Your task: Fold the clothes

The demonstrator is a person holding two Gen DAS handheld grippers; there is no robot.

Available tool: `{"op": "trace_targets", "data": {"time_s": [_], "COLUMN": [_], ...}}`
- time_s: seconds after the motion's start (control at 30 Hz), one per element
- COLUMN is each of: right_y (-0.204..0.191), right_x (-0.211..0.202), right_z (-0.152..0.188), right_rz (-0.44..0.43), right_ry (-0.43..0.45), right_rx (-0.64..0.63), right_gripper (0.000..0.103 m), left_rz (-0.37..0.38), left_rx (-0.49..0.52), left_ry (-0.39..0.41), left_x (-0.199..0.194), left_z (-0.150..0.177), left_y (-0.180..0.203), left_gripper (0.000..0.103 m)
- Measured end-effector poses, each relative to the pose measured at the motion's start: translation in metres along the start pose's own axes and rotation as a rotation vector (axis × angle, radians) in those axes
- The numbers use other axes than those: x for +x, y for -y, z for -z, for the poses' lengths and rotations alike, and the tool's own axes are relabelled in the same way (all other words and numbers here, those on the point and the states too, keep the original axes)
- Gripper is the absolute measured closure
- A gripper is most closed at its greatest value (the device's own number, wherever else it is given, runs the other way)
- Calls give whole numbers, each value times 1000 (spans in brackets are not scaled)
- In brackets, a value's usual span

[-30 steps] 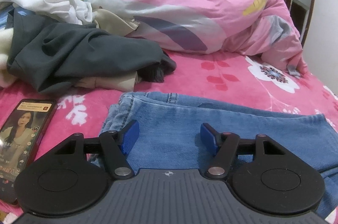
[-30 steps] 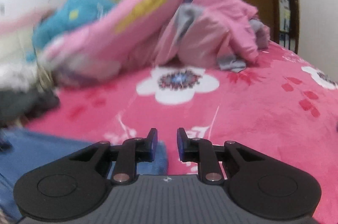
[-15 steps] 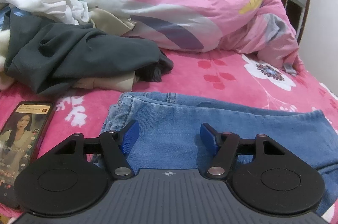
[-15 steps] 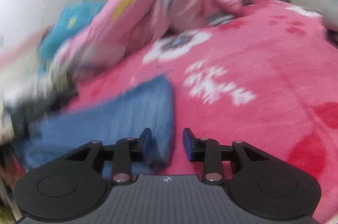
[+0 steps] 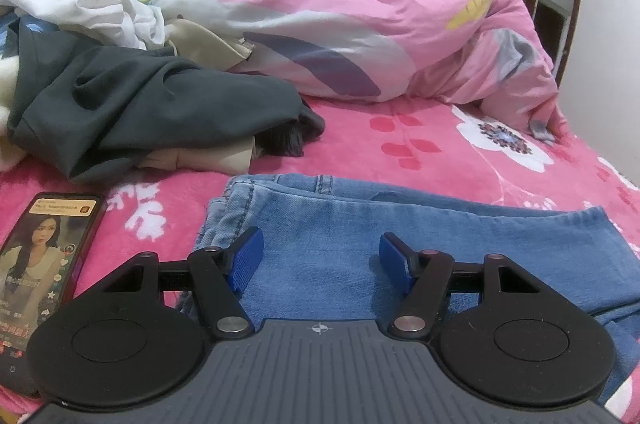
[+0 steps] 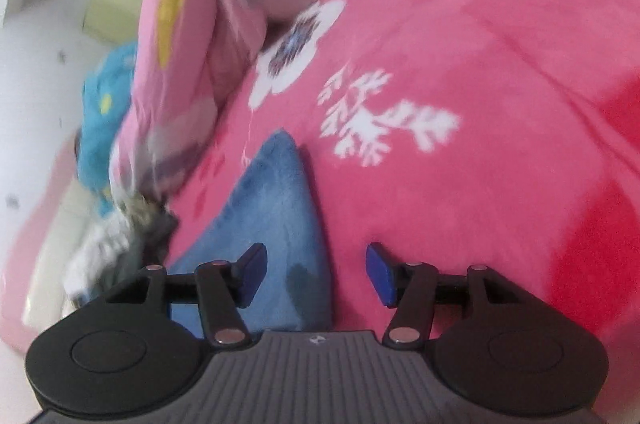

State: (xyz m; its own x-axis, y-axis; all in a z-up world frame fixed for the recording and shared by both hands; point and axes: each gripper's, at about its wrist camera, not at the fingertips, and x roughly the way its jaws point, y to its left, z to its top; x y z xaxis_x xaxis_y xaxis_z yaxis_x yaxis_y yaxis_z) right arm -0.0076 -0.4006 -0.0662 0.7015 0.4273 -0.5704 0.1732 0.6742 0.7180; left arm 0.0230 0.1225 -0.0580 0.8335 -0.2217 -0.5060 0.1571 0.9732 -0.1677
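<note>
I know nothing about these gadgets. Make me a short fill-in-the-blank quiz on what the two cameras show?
1. The jeans lying on the pink bed sheet are coloured ____.
2. Both the left gripper and the right gripper have their jaws ____.
3. The dark grey garment lies on the ____ side of the left wrist view.
4. Left of the jeans lies a lit ____.

Missing words: blue; open; left; phone

Phone [image 5: 44, 276] left of jeans [image 5: 400, 236] on bed [image 5: 460, 160]
</note>
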Motion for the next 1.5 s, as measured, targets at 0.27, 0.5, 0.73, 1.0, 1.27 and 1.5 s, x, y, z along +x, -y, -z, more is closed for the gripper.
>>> {"op": "trace_targets", "data": {"time_s": [0.27,0.5,0.73,1.0,1.27,1.5], "right_y": [-3,-11,-13,-18,24,97], "right_x": [51,81,67,53,13,-48], "right_z": [-43,-47,-51,-78,-107,-124], "right_rz": [-90,-193,-309,-347,-334,-188], "right_ry": [-232,-326,-208,-193,-108,-4], "right_rx": [-22,-24,1,-64,-41,-4], "right_gripper": [45,68,94,95,95,94], "left_rz": [-3,-17,-69,-114,-25,122], "left_rx": [-8,-14,13,37,82,226], "left_ry": [19,22,-4,-36,-83,-84], "left_x": [0,0,3,9,24,47], "left_z": [3,4,-1,-3,-13,-5], "left_y": [1,2,13,39,85,166], "left_gripper": [38,38,38,37,38,36]}}
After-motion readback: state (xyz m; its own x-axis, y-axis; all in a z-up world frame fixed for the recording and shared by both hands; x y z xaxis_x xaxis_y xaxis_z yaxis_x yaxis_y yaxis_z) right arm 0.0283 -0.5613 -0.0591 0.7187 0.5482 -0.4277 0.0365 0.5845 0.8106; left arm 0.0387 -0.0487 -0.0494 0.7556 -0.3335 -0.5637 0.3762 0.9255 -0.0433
